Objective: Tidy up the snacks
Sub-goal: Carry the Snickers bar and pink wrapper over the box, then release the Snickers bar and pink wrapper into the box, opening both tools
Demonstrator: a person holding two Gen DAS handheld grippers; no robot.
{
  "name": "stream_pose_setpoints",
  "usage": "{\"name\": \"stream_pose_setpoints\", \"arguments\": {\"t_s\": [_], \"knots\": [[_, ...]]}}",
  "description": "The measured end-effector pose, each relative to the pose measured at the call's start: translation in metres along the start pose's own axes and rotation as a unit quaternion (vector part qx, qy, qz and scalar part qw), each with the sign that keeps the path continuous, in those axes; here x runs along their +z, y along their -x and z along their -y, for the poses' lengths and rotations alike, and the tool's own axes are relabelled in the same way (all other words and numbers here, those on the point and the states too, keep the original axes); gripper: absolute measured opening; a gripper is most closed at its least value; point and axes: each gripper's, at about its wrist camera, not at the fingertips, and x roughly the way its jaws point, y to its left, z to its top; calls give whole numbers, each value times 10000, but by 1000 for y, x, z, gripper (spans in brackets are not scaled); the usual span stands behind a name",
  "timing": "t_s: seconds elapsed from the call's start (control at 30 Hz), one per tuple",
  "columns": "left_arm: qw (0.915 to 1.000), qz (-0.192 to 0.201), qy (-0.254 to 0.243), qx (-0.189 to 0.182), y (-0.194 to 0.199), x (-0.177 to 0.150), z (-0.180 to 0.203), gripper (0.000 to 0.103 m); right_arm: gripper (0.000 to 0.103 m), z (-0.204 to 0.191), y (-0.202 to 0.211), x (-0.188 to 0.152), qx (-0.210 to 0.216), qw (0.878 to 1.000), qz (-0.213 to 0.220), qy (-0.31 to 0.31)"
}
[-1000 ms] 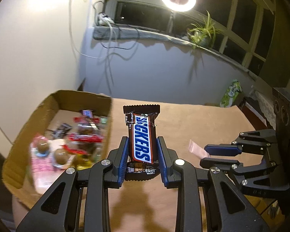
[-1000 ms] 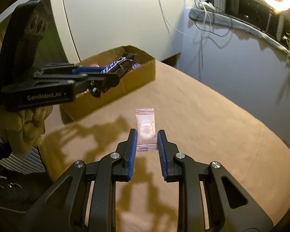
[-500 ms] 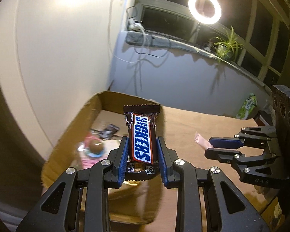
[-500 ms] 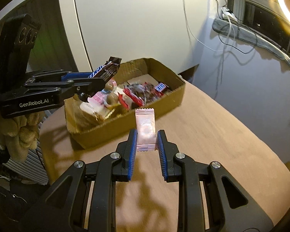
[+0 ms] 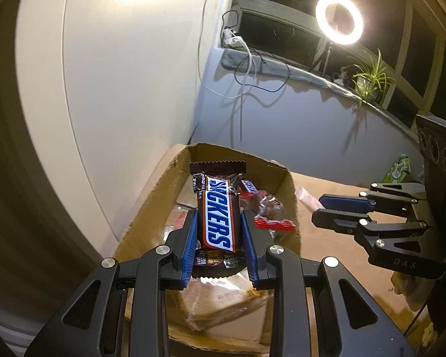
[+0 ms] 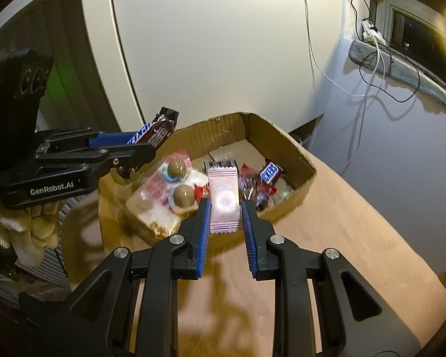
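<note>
Left gripper (image 5: 218, 226) clamped on a brown Snickers bar (image 5: 218, 214), held upright above the open brown cardboard box (image 5: 285, 178) of snacks. Right gripper (image 6: 224, 208) pinching a flat pale pink sachet (image 6: 224, 199) over that box's near wall.

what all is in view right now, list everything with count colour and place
cardboard box: 1, brown, far end of table, by the white wall
table: 1, tan top
Snickers bar: 1, brown and blue, held over the box
pink sachet: 1, held at the box's near wall
second Snickers: 1, inside box
red wrappers: several, inside box
round chocolate cups: 2, brown, inside box
ring light: 1, lit, by window
plant: 1, green, on sill
left gripper: jaws shut on bar
right gripper: jaws shut on sachet
</note>
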Motion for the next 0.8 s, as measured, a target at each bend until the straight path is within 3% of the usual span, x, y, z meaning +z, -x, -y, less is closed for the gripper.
{"name": "stream_pose_setpoints", "arguments": {"t_s": [0.4,0.8], "knots": [[9999,-85,55,81,-10,6,-8,27,22,10,-39,24,-105,9999,-120,-64],[9997,-195,76,121,-16,9,-10,27,22,16,-64,27,-101,9993,-341,-103]]}}
